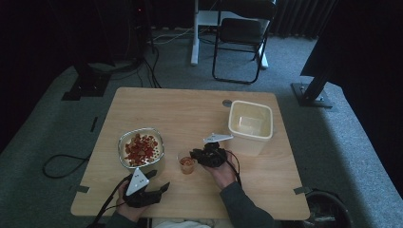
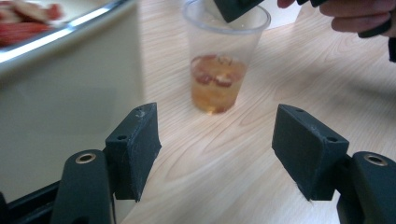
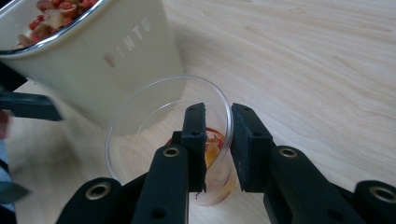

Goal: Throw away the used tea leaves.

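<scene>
Table [image 1: 190, 107]: a big light wood top in the middle of the high view, on a grey floor.
Chair [image 1: 242, 35]: a dark folding chair at the top of the high view, behind the table.
White tub [image 1: 250, 124]: a pale square tub on the right part of the table, with its top open.
Food bowl [image 1: 140, 147]: a cream box with a shiny rim at the lower left of the table, full of red and tan bits. In the right gripper view it sits at the upper left [image 3: 116, 51], just beside the cup.
Left gripper [image 1: 161, 189]: low at the bottom left of the high view, near the table edge, in the person's left hand. Its jaws stand apart with nothing between them; in the left gripper view [image 2: 217, 154] bare wood shows in the gap, and the cup stands farther off.
Right gripper [image 1: 195, 154]: at the middle of the table in the high view, in the person's right hand. In the right gripper view [image 3: 218, 140] its jaws pinch the cup's clear wall, one pad inside and one outside.
Cup [image 1: 187, 163]: a small clear cup standing upright on the table, between the food bowl and the right hand. It holds some orange juice with red bits at the bottom [image 2: 218, 84].
</scene>
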`<state>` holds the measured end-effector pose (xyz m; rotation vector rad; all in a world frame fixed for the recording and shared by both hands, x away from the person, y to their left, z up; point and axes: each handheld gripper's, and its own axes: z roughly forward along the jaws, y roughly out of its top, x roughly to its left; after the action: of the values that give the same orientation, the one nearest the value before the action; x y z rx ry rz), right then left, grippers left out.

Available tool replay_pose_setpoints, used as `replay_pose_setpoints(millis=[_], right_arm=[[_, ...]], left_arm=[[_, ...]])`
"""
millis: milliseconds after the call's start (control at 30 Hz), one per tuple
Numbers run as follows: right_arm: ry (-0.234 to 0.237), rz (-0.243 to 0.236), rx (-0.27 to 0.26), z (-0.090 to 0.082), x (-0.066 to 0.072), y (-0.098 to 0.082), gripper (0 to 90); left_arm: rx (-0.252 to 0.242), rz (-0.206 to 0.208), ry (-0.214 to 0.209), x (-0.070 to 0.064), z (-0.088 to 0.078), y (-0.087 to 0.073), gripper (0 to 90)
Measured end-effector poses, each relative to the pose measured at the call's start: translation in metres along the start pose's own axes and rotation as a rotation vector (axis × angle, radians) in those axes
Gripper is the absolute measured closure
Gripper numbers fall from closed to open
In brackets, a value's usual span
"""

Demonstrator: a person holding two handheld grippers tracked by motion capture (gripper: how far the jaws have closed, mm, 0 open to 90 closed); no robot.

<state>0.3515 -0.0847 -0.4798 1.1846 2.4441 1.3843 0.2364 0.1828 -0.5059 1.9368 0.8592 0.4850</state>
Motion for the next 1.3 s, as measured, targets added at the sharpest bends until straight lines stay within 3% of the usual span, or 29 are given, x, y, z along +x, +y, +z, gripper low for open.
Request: replay_pose_setpoints(millis=[267,400,733,867,967,1033,1167,1300], right_arm=[[0.025,-0.006,0.014,-0.002,0.009,-0.005,75.7],[0.034,-0.005,0.012,-0.003,0.012,-0.007,75.4],[0.041,-0.009,0.012,-0.006,0.014,-0.011,74.8],[0.048,0.001,0.012,-0.01,0.009,-0.014,69.9],[0.055,0.008,-0.021,-0.017,0.007,-0.016,64.1],[0.044,0.003,-0.042,-0.023,0.006,-0.017,59.7],[0.017,-0.004,-0.075,-0.038,0.001,-0.019,56.3],[-0.026,-0.015,-0.096,-0.051,-0.005,-0.026,54.5]], left_arm=[[-0.029,0.024,0.02,-0.009,0.037,0.006,33.7],[-0.018,0.044,0.019,-0.013,0.049,0.008,33.9],[-0.036,0.01,-0.014,-0.02,0.077,0.017,31.4],[-0.06,-0.019,-0.032,-0.018,0.084,0.017,30.4],[-0.087,-0.025,-0.046,-0.017,0.086,0.018,29.2],[-0.105,-0.016,-0.052,-0.017,0.085,0.02,28.8],[-0.119,-0.045,-0.093,-0.014,0.09,0.021,24.8],[-0.132,-0.045,-0.114,-0.015,0.094,0.024,21.5]])
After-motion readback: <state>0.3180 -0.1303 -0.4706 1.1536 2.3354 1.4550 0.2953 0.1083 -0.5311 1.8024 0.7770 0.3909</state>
